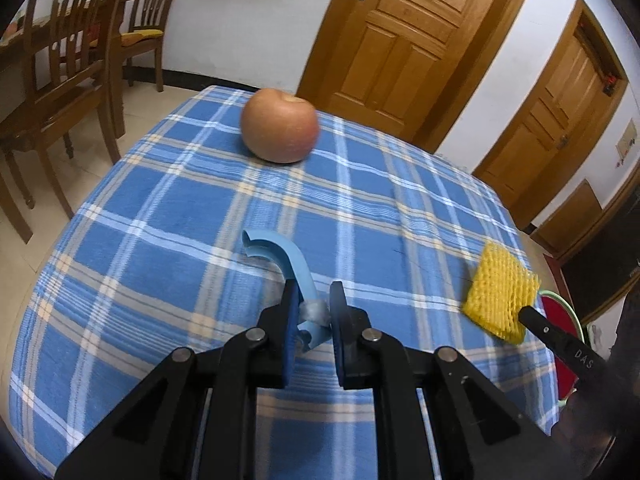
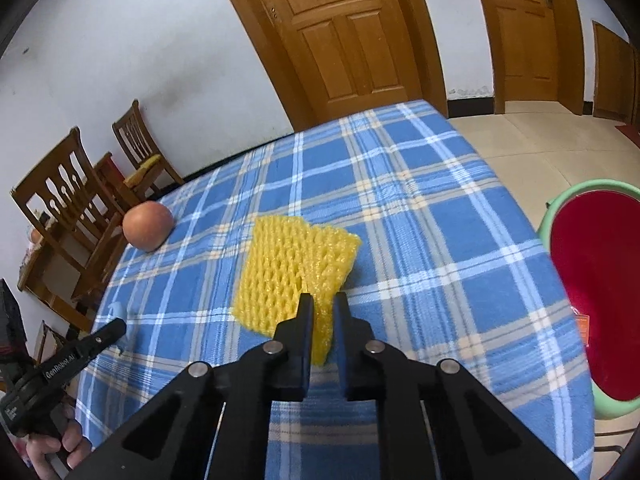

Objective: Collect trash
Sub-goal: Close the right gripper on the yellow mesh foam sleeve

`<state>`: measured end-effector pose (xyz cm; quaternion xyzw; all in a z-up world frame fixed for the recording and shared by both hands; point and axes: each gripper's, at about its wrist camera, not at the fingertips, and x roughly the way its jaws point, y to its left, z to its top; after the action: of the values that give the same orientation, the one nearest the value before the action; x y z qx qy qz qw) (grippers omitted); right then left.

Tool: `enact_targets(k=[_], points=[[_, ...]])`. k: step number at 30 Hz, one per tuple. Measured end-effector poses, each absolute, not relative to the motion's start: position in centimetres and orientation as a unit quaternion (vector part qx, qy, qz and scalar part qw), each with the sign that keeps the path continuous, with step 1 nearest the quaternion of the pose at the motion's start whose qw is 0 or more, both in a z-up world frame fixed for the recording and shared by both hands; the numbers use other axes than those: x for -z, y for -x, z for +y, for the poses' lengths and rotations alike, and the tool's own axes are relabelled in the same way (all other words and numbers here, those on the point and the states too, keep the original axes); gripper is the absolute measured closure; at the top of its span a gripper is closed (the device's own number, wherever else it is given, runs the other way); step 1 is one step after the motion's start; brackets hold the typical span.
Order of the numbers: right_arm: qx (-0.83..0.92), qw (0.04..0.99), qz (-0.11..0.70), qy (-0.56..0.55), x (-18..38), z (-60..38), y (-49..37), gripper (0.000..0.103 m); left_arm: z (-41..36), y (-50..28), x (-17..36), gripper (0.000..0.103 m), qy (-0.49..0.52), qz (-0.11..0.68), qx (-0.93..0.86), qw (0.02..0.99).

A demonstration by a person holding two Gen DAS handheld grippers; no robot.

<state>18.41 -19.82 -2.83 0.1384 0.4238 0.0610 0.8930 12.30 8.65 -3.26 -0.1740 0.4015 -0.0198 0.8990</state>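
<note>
My left gripper (image 1: pixel 314 300) is shut on a curved light-blue plastic strip (image 1: pixel 280 252), held just above the blue plaid tablecloth (image 1: pixel 160 208). My right gripper (image 2: pixel 323 304) is shut on the near corner of a yellow foam fruit net (image 2: pixel 288 268), which also shows in the left wrist view (image 1: pixel 498 292) at the table's right edge. A green bin with a red liner (image 2: pixel 592 280) stands on the floor to the right of the table. The left gripper also shows at the lower left of the right wrist view (image 2: pixel 116 330).
An apple (image 1: pixel 280 124) sits at the far side of the table, also in the right wrist view (image 2: pixel 147 225). Wooden chairs (image 1: pixel 60 80) stand to the left. Wooden doors (image 1: pixel 404 40) are behind the table.
</note>
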Motion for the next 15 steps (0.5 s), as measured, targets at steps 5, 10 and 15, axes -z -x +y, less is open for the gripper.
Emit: enact_targets(k=[5,10,15], points=[[-0.051,0.904,0.396,-0.153,1.0,-21.2,-16.7,0.092,6.8,-11.9,2.2,0.089,0.165,0.398,0.046,0.901],[-0.038,0.91,0.377,-0.167,-0.4,-23.3,-15.1,0.092,4.6,-11.4,1.0,0.089,0.159,0.393,0.077,0.902],[-0.019,0.914,0.362,-0.182,-1.2,-25.5,-13.5,0.092,2.3,-11.1,-0.1,0.089,0.143,0.39,0.102,0.904]])
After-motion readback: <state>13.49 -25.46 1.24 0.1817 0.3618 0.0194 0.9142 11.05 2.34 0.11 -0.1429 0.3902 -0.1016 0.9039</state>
